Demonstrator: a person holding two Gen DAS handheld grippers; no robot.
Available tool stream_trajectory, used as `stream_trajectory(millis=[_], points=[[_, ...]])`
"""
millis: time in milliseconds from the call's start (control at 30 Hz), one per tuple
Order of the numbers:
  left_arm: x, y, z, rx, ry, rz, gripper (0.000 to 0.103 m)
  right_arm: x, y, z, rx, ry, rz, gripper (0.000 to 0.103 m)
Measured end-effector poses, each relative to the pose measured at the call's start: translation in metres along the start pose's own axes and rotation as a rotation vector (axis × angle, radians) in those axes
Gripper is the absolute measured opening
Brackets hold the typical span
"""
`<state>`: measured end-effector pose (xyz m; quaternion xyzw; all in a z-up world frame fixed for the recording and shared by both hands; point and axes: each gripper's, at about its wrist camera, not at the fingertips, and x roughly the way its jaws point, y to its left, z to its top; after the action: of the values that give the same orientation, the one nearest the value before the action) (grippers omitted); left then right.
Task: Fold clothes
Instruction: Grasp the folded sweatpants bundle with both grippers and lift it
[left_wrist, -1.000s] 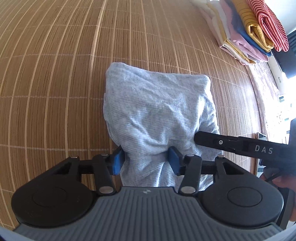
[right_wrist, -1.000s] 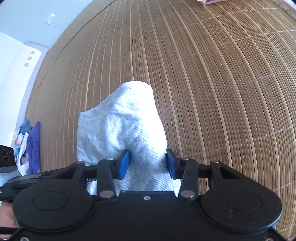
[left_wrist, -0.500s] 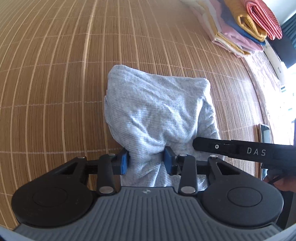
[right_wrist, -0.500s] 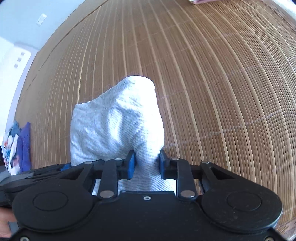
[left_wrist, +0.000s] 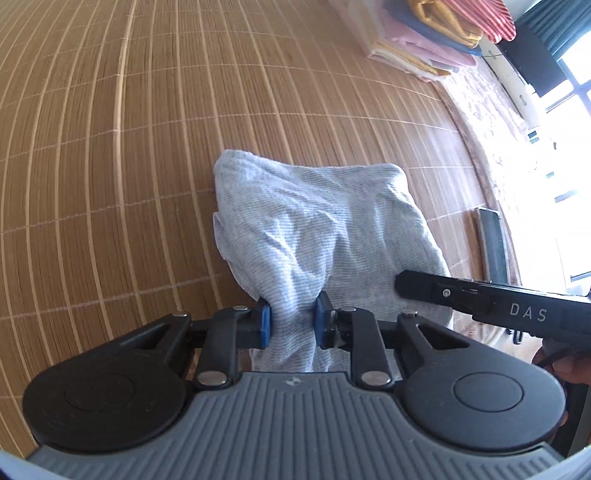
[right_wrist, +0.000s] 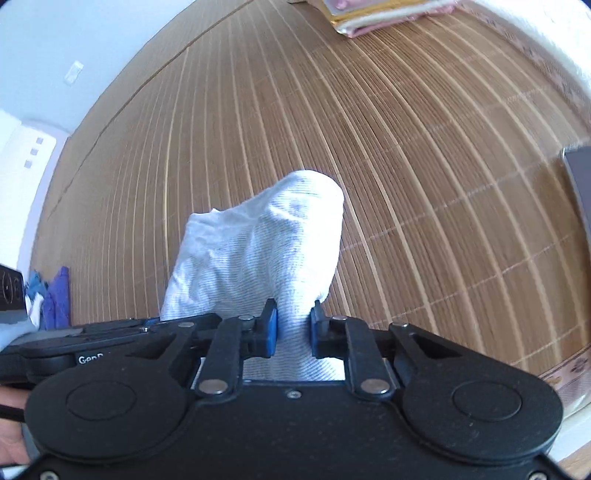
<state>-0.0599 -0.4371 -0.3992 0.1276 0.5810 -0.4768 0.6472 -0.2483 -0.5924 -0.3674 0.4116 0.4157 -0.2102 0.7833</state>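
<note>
Where the bamboo mat (left_wrist: 110, 155) fills most of both views, a pale blue-grey striped garment (left_wrist: 317, 229) is seen bunched and raised above it, held from its near edge; the left gripper (left_wrist: 291, 325) is clamped on a gathered fold of the cloth, its blue pads (left_wrist: 264, 326) pressed against the fabric on either side; the right gripper (right_wrist: 293, 330) is likewise closed on a pinch of the same garment (right_wrist: 266, 254), the cloth being squeezed between its blue pads (right_wrist: 271, 330). From the left wrist view, the black body of the other tool, lettered "DAS", is seen just beside the garment's right side; a fingertip (left_wrist: 569, 371) is visible beneath it. A stack of folded clothes (left_wrist: 436, 33), in yellow, blue, pink and red-and-white stripes, is shown at the far edge of the mat, well apart from the held garment; a small heap of purple and blue cloth (right_wrist: 55, 295) is seen at the left margin of the right wrist view.
</note>
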Motion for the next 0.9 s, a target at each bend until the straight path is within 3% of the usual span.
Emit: stream_trajectory(millis=[233,433,567,667,700,800,900], points=[[-0.007,-0.001,-0.003,0.043,0.017,0.001,0.020,-0.015,0.027,0.013,-0.130,-0.003,-0.069,0.018],[-0.012,0.000,-0.006,0.093,0.039,0.009,0.023,-0.002,0.001,-0.005,-0.002,0.075,-0.140,0.018],[-0.015,0.001,-0.008,0.127,0.054,0.014,0.037,0.003,-0.005,-0.026,0.016,0.129,-0.145,0.032],[-0.023,0.004,-0.011,0.141,0.046,0.019,0.037,-0.007,-0.008,-0.028,-0.028,0.130,-0.178,0.040],[-0.027,0.004,-0.011,0.148,0.035,0.015,0.037,-0.016,-0.010,-0.026,-0.031,0.093,-0.183,0.040],[-0.026,-0.007,-0.003,0.191,-0.001,-0.023,0.037,-0.040,-0.009,-0.012,-0.041,-0.052,-0.133,0.039],[-0.008,-0.026,0.007,0.270,-0.009,-0.049,0.037,-0.019,-0.003,0.003,-0.077,-0.027,-0.030,0.037]])
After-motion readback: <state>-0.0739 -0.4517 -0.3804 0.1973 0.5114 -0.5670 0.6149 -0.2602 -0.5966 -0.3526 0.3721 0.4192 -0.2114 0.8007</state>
